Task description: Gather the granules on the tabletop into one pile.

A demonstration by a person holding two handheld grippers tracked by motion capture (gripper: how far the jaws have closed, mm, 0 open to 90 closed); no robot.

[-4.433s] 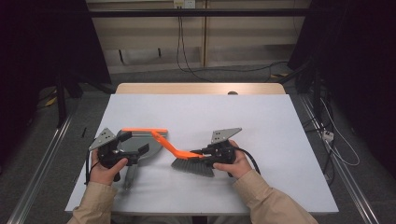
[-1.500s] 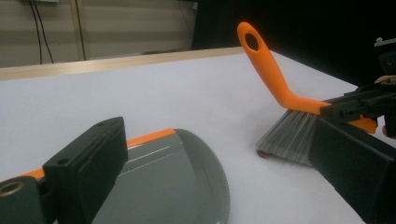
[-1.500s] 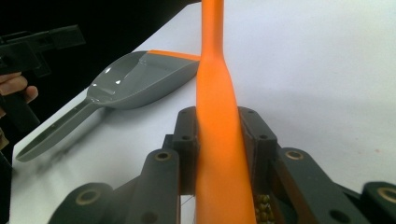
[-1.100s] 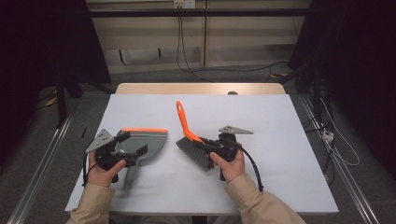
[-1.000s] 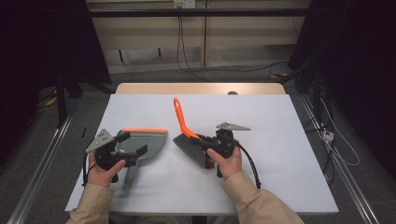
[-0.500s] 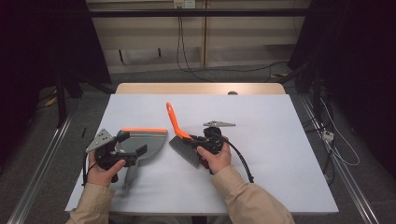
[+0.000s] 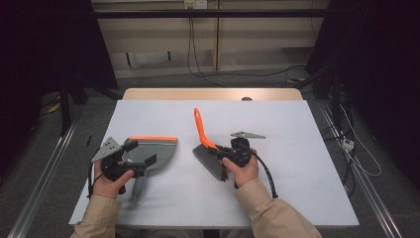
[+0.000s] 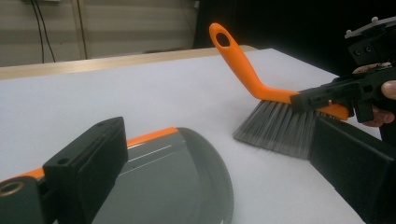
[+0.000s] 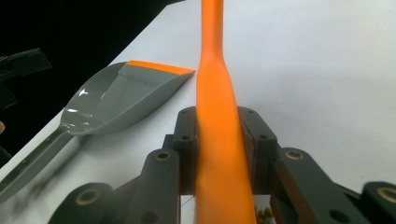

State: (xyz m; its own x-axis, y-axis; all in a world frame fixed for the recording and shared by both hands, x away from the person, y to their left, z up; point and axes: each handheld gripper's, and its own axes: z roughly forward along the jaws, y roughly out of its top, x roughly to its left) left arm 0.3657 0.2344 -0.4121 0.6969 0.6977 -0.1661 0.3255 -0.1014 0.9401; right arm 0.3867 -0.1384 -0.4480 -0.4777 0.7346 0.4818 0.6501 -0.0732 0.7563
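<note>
Spanning most of the high view, the white table (image 7: pixel 297 148) carries everything. Grey dustpan (image 7: pixel 153 151) with an orange lip lies left of centre, nearer the front edge, handle toward the front-left corner. Brush (image 7: pixel 207 148) sits at table centre, bristles down on the surface, orange handle angled up toward the far edge. Right gripper (image 9: pixel 218 140) jaws pinch that handle from both sides. Left gripper (image 8: pixel 224 186) jaws are spread wide over the dustpan, gripping nothing.
</note>
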